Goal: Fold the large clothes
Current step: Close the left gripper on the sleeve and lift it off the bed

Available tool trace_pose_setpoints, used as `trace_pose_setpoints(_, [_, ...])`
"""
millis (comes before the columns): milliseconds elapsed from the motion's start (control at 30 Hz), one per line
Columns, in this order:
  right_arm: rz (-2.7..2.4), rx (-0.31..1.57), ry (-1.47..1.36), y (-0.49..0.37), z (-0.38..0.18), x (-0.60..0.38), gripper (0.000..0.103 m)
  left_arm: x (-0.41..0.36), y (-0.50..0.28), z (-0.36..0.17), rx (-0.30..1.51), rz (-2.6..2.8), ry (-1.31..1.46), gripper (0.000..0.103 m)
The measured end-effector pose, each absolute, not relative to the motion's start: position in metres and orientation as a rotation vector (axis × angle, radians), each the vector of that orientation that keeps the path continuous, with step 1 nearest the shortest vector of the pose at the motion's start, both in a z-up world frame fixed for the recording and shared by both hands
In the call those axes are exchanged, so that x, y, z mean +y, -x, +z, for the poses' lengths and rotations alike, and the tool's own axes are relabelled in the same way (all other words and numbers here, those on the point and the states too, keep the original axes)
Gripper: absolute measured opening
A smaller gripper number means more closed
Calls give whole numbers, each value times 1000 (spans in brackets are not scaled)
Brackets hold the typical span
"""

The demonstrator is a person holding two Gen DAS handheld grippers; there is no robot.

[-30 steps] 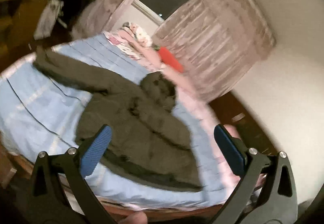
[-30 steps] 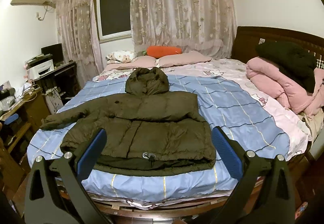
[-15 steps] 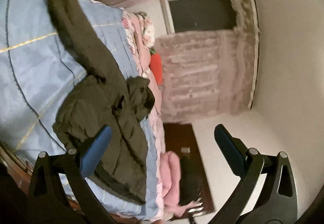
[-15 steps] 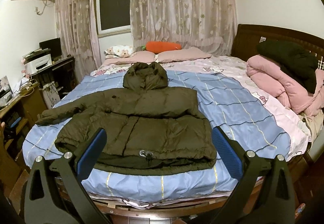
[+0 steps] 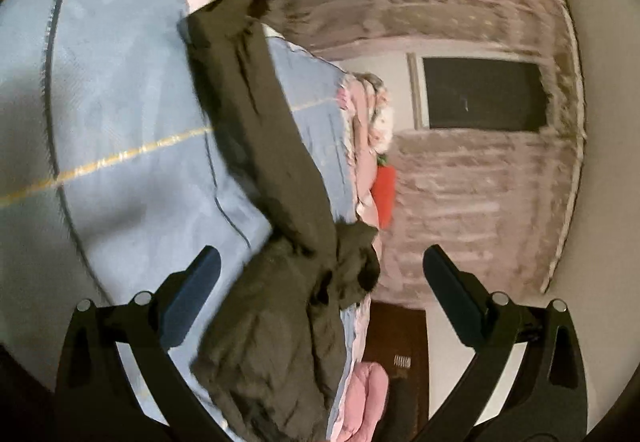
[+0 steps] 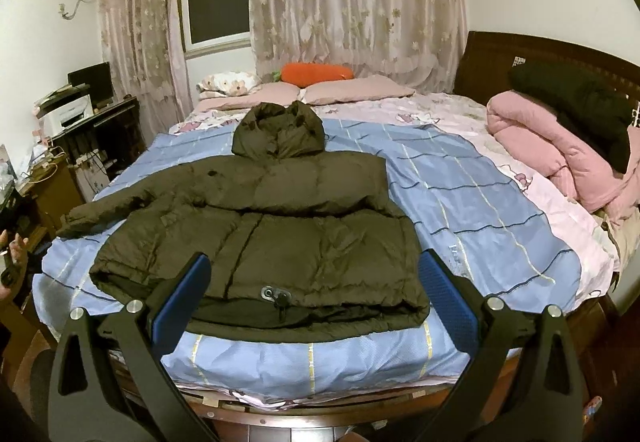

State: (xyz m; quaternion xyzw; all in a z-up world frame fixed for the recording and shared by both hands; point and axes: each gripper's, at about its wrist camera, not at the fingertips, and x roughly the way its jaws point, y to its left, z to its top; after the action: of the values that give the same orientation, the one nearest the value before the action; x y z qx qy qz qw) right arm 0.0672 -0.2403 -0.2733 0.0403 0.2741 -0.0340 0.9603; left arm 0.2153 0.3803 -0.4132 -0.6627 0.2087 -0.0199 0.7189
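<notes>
A dark olive hooded puffer jacket [image 6: 272, 226] lies flat on the blue checked bedspread [image 6: 480, 202], hood toward the pillows. Its left sleeve [image 6: 108, 206] stretches out to the left; the right sleeve lies folded across the chest. My right gripper [image 6: 314, 282] is open and empty, held in the air before the jacket's hem. In the left wrist view, rolled sideways, the jacket [image 5: 280, 322] and its outstretched sleeve [image 5: 256, 114] run across the bedspread [image 5: 120, 122]. My left gripper [image 5: 320, 274] is open and empty above the sleeve side.
Pink pillows [image 6: 352, 90] and an orange cushion [image 6: 316, 73] lie at the far side. A pink quilt [image 6: 560, 150] with a black garment [image 6: 580, 98] sits by the headboard at right. A desk with a printer [image 6: 68, 114] stands left of the bed.
The left gripper has rolled sideways and swung toward the outstretched sleeve, which now looms larger. The right gripper has come slightly closer to the jacket's hem. Both stay open.
</notes>
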Motion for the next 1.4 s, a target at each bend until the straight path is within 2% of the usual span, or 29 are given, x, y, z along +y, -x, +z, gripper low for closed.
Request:
trace_pose_setpoints(500, [-97,618,-86,-102,-308,-247,102,436,-324,-458,457,127,1398,101])
trace_pose_setpoints(1067, [-76,666,-62,-126,-326,-233,102,460,-384,-476,474,199,1331,101])
trace_pose_setpoints(1133, [-74,676,-59,-128,-329,-230,102,462,-389,-477,479,208,1319,97])
trace_pose_setpoints(1233, [-69,685,-54,-130,-332,-227,102,466,-391,-482,466,231,1321,80])
trace_pose_setpoints(1267, [-68,687,-53,-131,-333,-226,102,468,-392,-485,465,242,1324,70])
trace_pose_setpoints(1300, [-65,689,-52,-131,-334,-224,102,471,-391,-489,465,261,1333,54])
trace_pose_setpoints(1333, [-62,691,-49,-132,-334,-223,102,474,-390,-494,468,280,1342,46])
trace_pose_setpoints(1367, [-59,692,-47,-132,-334,-222,102,476,-389,-500,480,298,1353,33])
trace_pose_setpoints(1400, [-57,691,-45,-132,-334,-220,102,478,-388,-505,480,289,1355,27])
